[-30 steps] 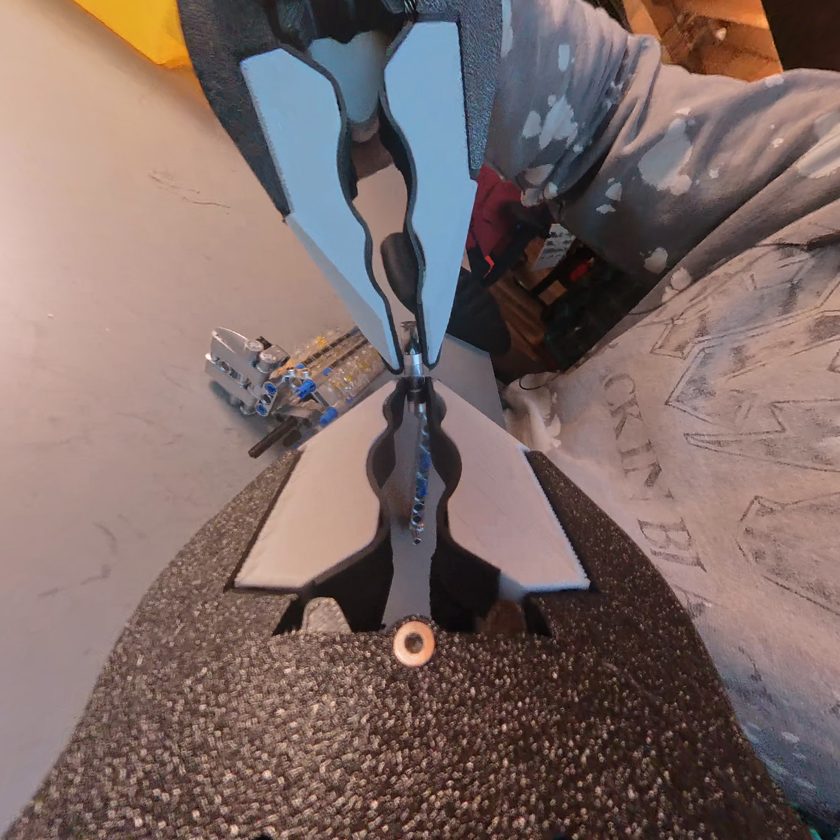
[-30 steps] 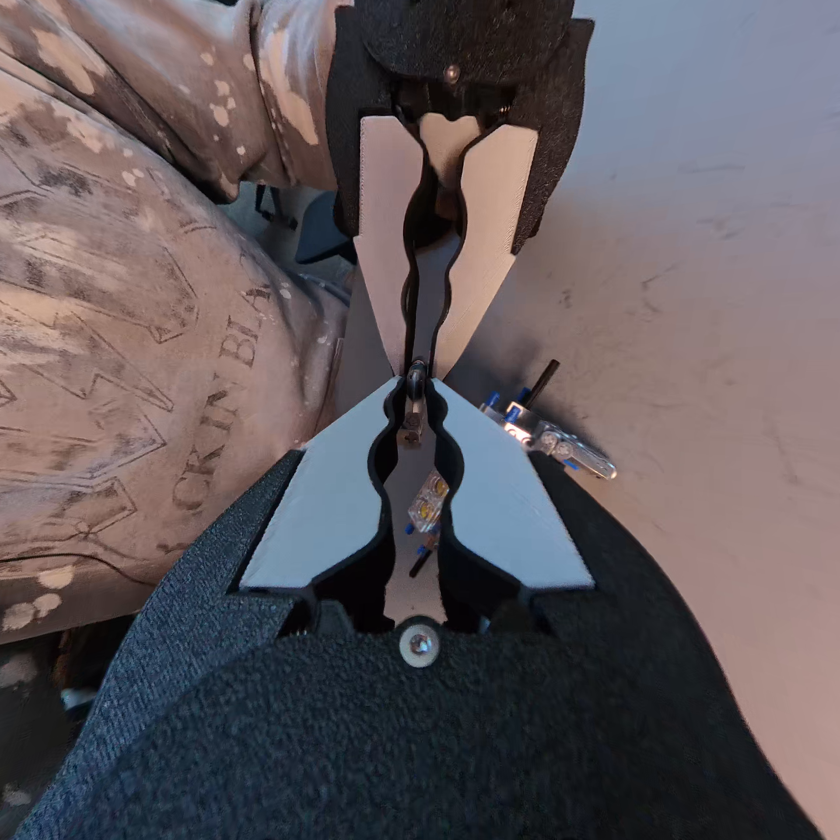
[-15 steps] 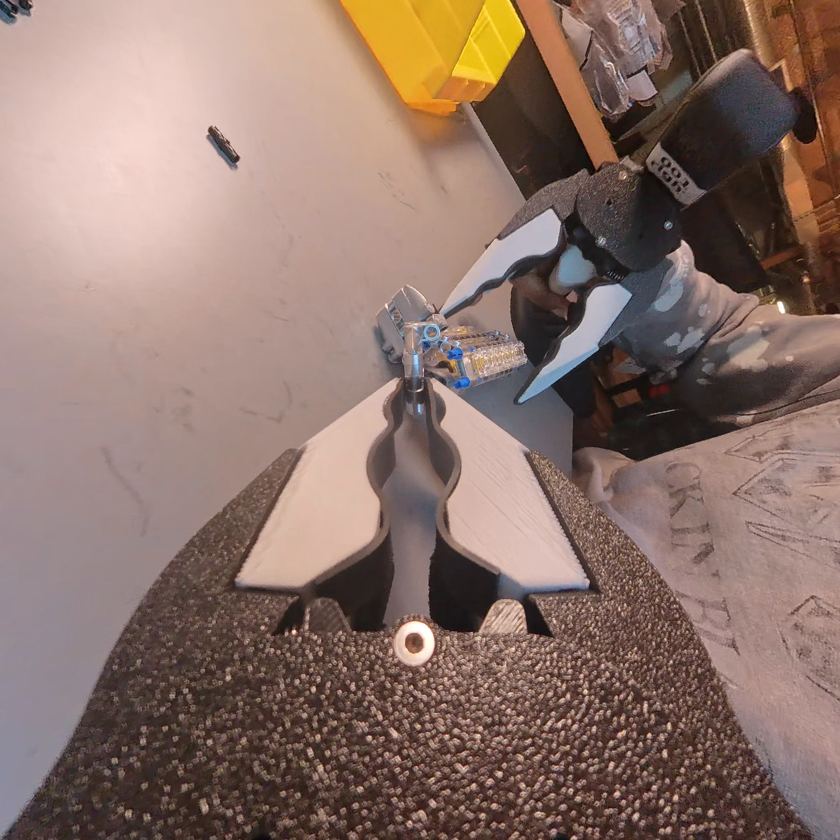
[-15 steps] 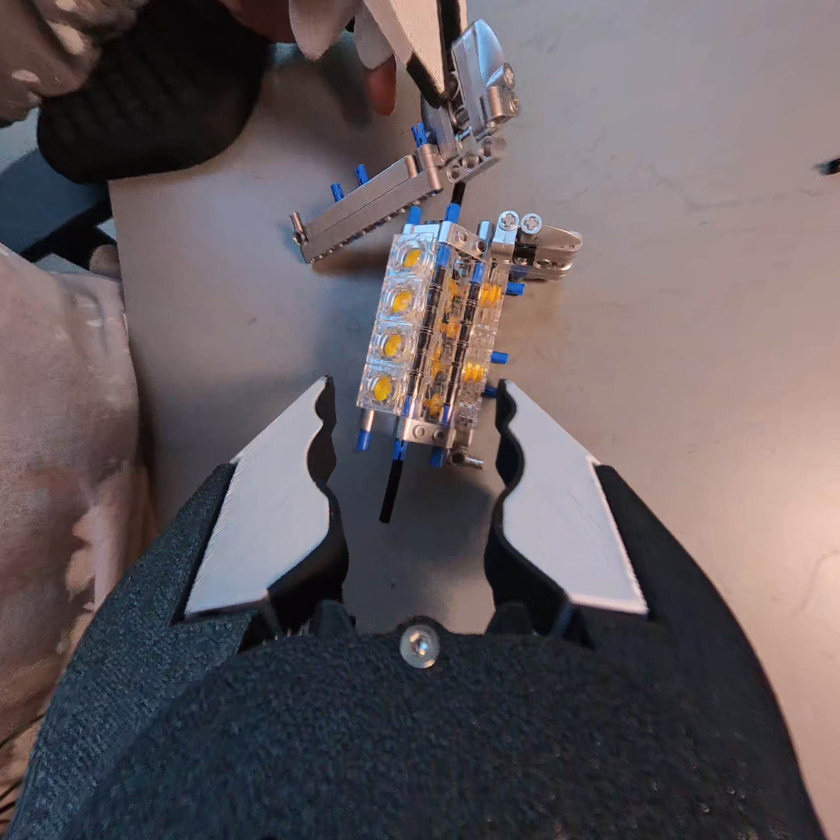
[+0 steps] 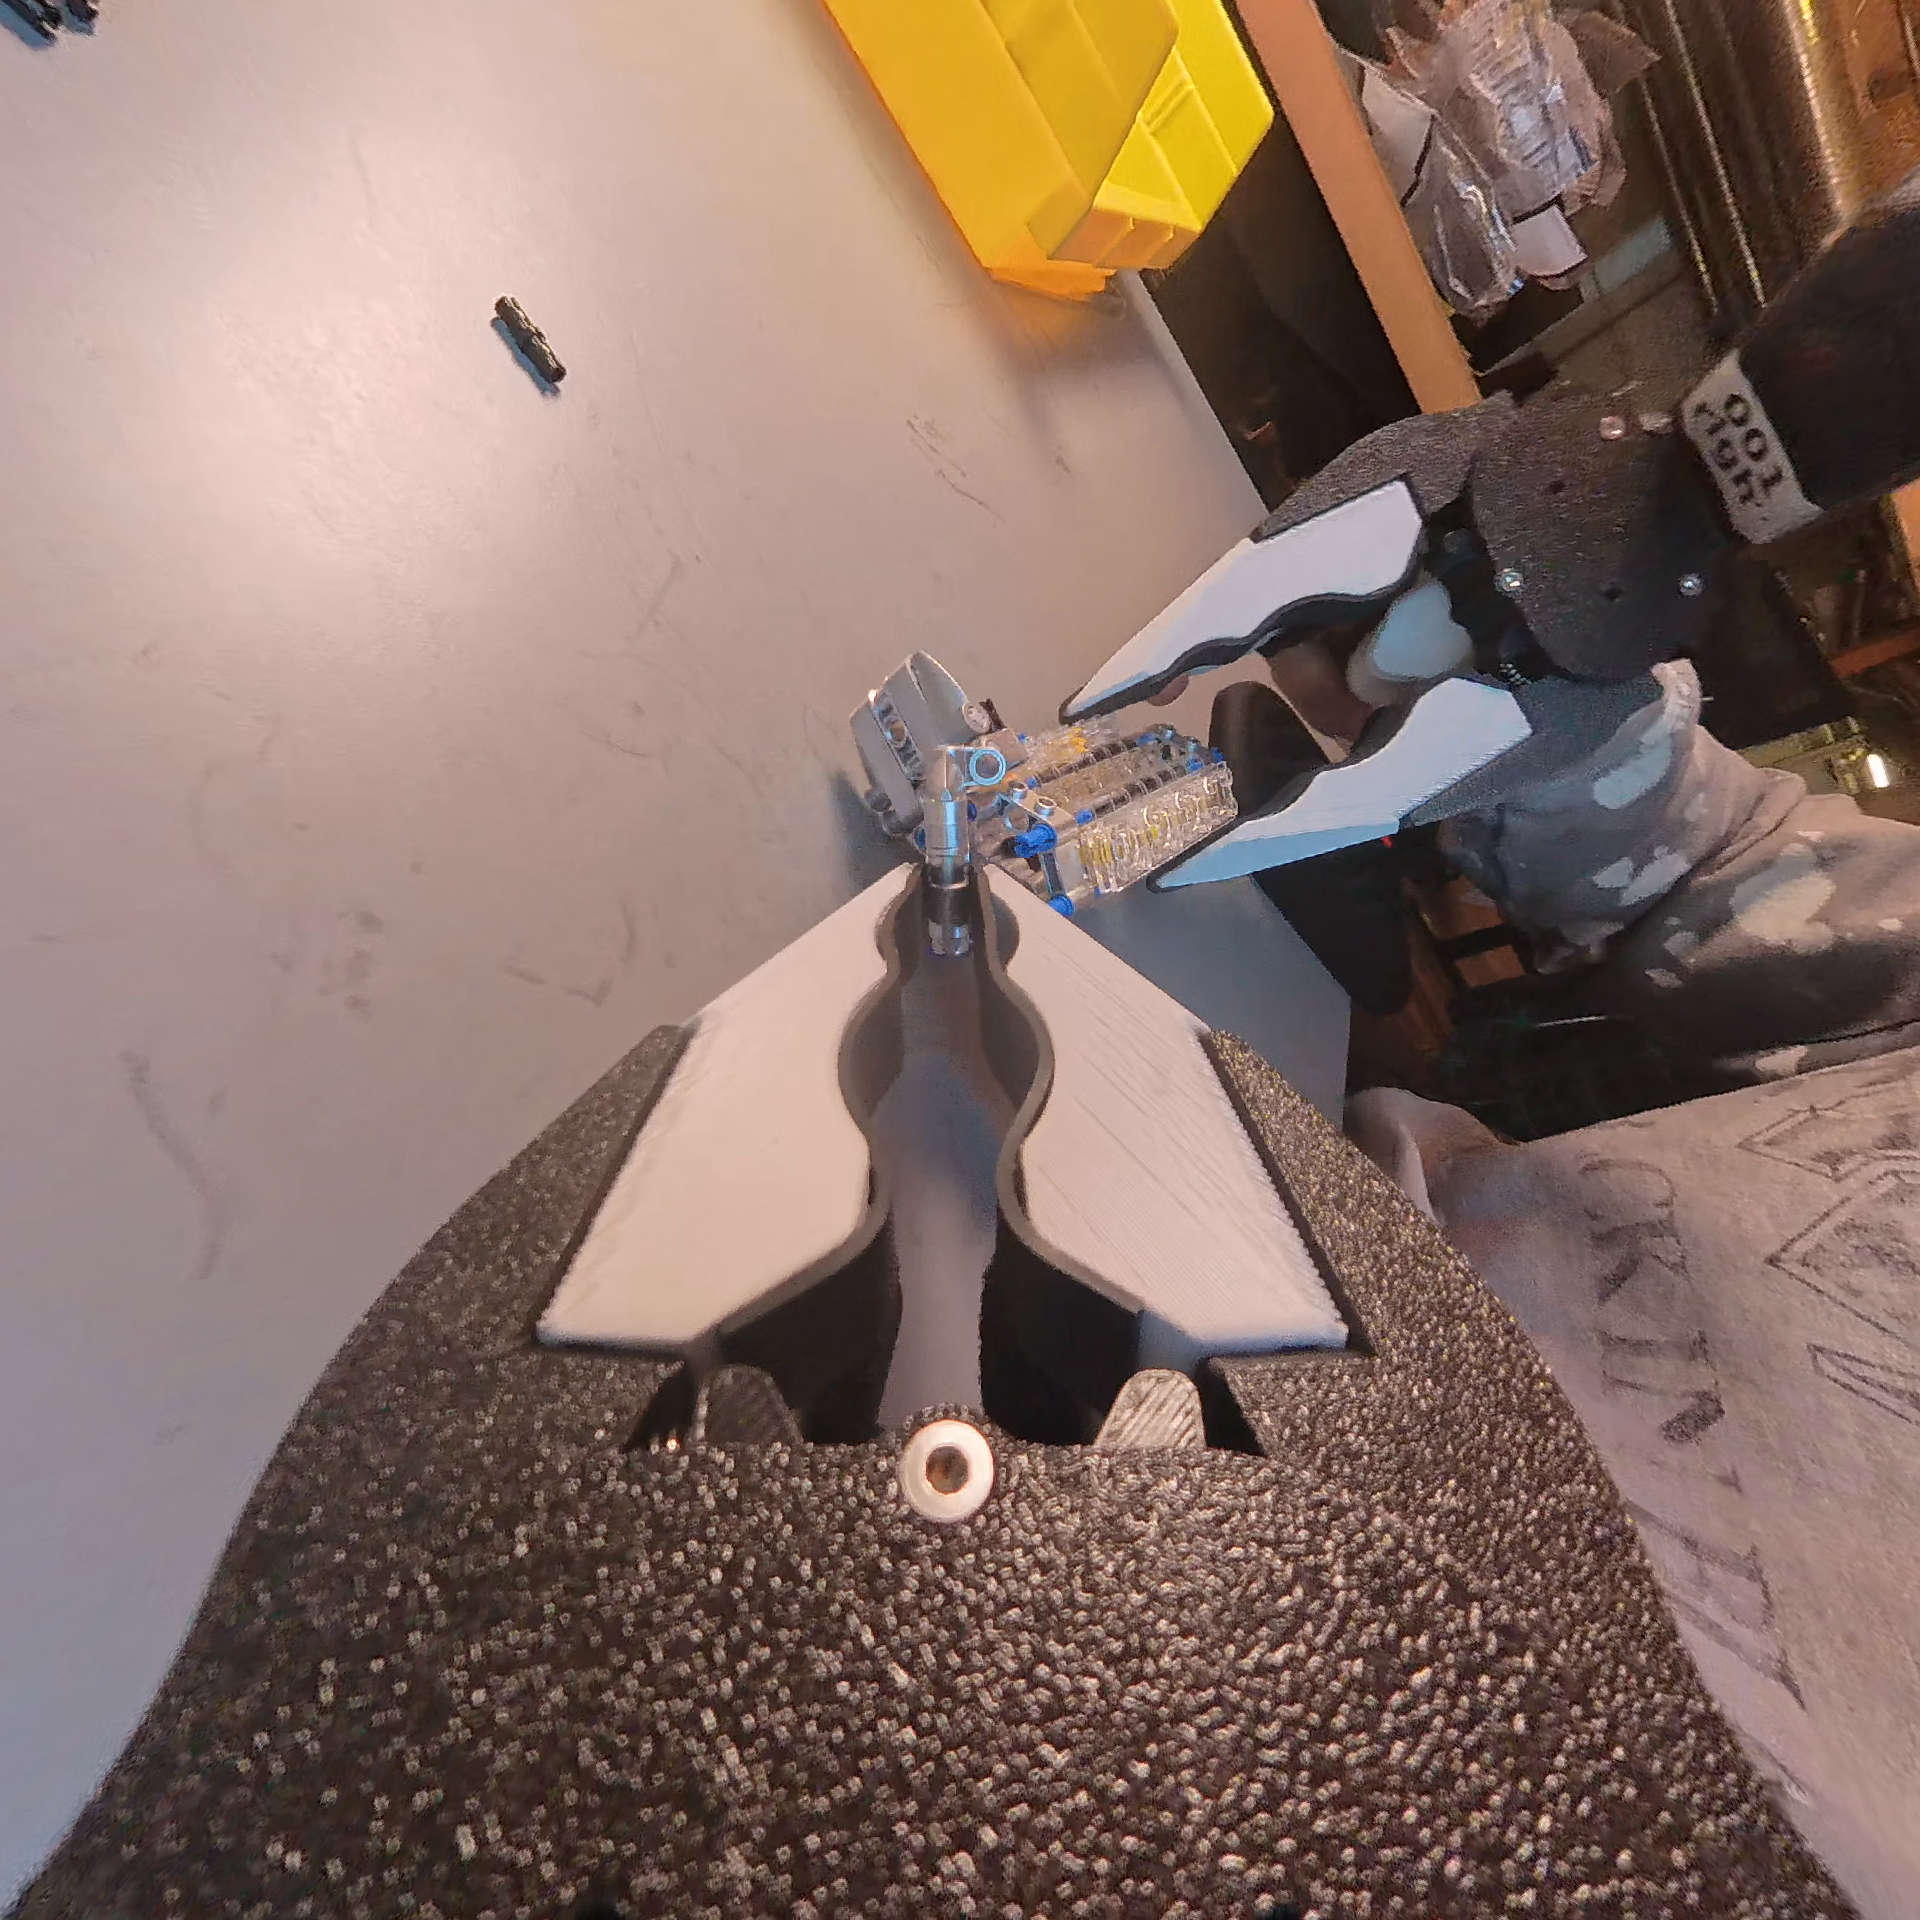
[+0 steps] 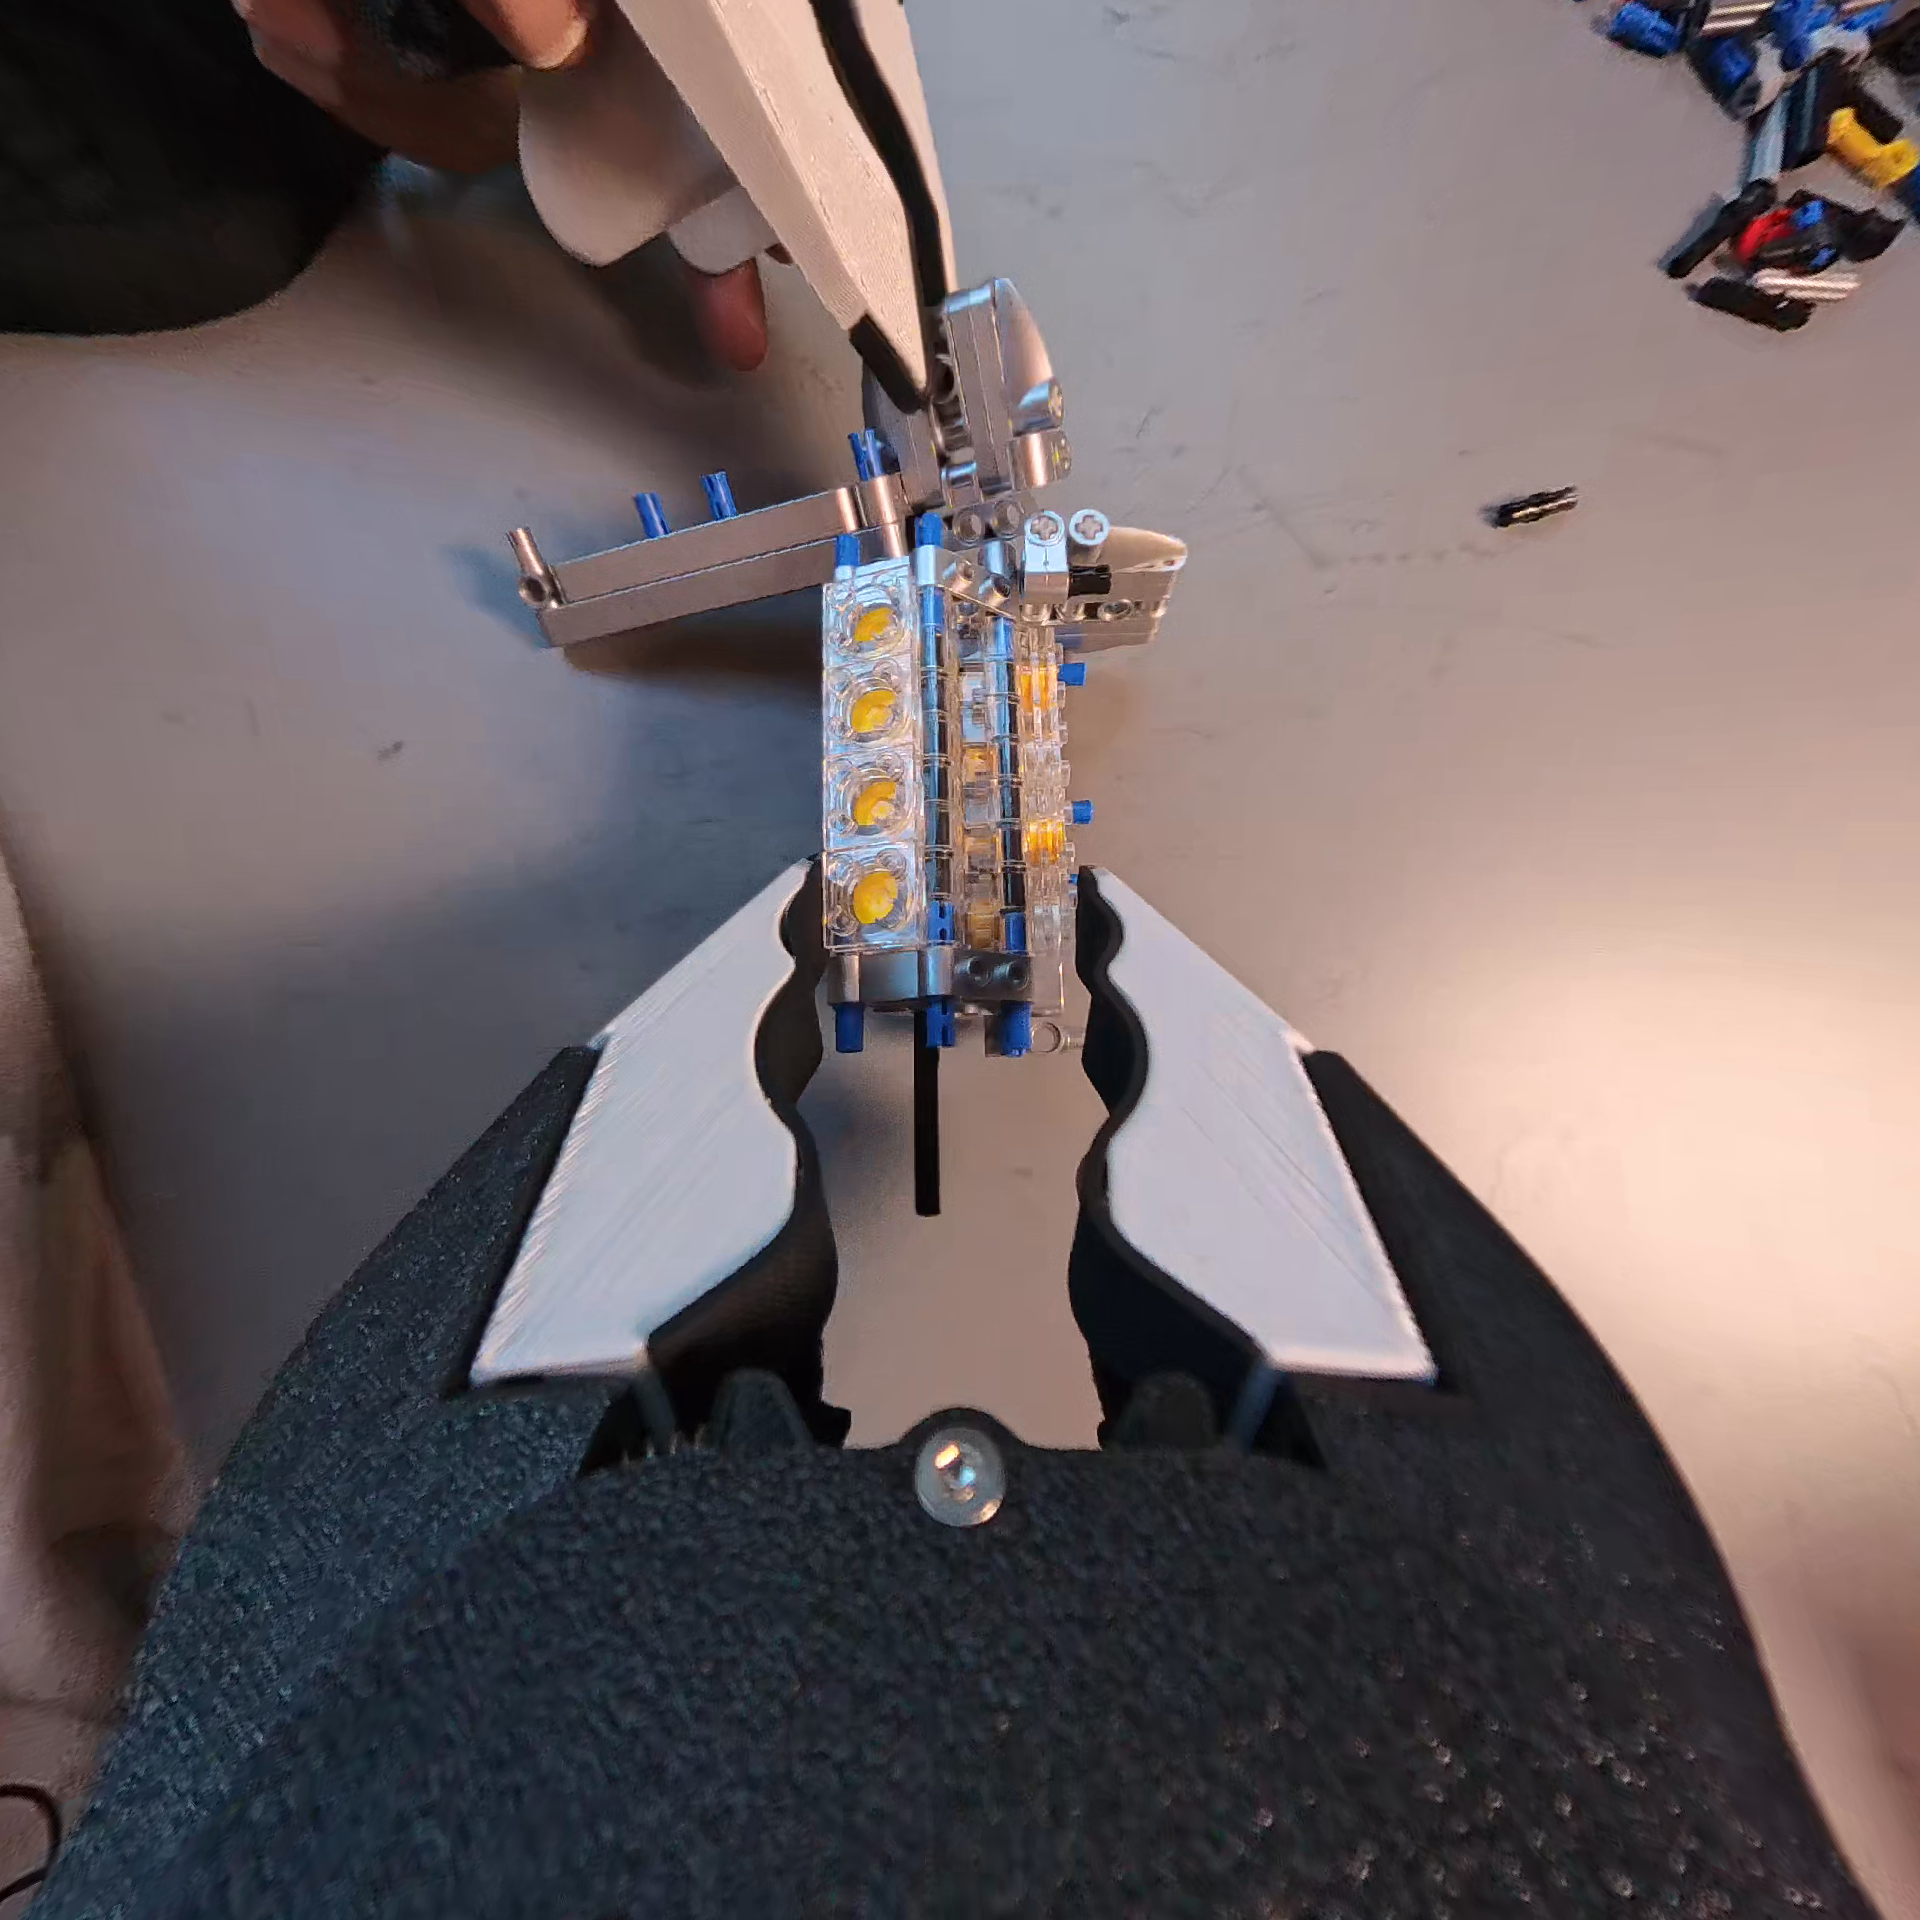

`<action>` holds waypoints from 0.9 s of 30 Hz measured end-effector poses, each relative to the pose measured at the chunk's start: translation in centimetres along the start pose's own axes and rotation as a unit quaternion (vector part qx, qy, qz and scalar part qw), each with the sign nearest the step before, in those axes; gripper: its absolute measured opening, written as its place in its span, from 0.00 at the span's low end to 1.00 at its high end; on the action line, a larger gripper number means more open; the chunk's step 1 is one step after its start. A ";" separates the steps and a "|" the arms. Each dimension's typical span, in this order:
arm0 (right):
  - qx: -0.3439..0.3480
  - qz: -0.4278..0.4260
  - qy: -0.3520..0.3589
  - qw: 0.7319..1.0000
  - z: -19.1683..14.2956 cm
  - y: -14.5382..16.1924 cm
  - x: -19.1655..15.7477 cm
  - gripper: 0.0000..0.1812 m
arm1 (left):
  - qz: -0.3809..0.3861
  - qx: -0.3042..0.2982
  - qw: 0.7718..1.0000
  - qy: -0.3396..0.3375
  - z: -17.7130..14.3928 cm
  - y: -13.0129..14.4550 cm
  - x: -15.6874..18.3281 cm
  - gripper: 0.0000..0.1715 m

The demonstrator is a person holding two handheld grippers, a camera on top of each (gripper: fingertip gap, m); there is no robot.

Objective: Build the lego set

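Where the pale grey desk (image 5: pixel 312 623) nears its edge, a brick-built assembly of clear blocks with yellow studs, grey beams and blue pins (image 6: pixel 935 769) lies flat, and both tongs are at it.

Left tongs (image 5: pixel 948 914): pressed together on a short grey-and-black connector piece (image 5: pixel 945 842) that stands at the far end of the assembly. In the right wrist view the same tongs come in from the top (image 6: pixel 904 353), tips at the curved grey panels there. A fingertip (image 6: pixel 727 312) of the person's hand shows just behind them.

Right tongs (image 6: pixel 945 904): spread, fingers on either side of the near end of the clear block. Cannot tell whether the pads touch it; a narrow gap seems to show on each side. A thin black axle (image 6: pixel 925 1122) sticks out of the assembly's near end and lies between the fingers. In the left wrist view these tongs (image 5: pixel 1112 800) reach in from the right, likewise parted about the block.

A long grey beam with blue pins (image 6: pixel 686 571) juts out to the left from the assembly's far end.

About: a small black pin (image 5: pixel 528 338) alone on the desk, well apart. A heap of loose blue, black, yellow and red parts (image 6: pixel 1787 156) at the far right corner. Yellow plastic bins (image 5: pixel 1081 125) at the desk's far edge. A grey mottled sleeve (image 5: pixel 1662 852) behind the right tongs.
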State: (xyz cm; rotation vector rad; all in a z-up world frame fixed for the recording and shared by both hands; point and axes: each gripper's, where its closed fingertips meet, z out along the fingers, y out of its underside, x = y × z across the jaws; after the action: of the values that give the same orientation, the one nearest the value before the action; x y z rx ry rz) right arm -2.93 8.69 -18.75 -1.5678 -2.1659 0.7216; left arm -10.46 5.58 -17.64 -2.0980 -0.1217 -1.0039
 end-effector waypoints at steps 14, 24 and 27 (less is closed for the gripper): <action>-0.014 -0.085 0.115 0.990 -0.1 -0.2 2.7 0.16 | -0.021 0.035 0.999 -0.014 0.5 -1.2 -1.3 0.04; 0.052 -0.137 0.187 0.971 0.0 -0.2 2.8 0.13 | -0.016 0.036 0.999 -0.017 0.2 -1.2 -1.4 0.04; 0.016 -0.191 0.236 0.953 -1.0 -0.3 3.7 0.13 | -0.016 0.040 0.999 -0.023 0.4 -1.5 -1.6 0.04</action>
State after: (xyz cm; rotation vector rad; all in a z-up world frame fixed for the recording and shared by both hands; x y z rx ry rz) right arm -3.74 12.32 -17.82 -1.1069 -1.9866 0.2245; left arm -11.86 7.29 -17.94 -2.0518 -0.2162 -0.9548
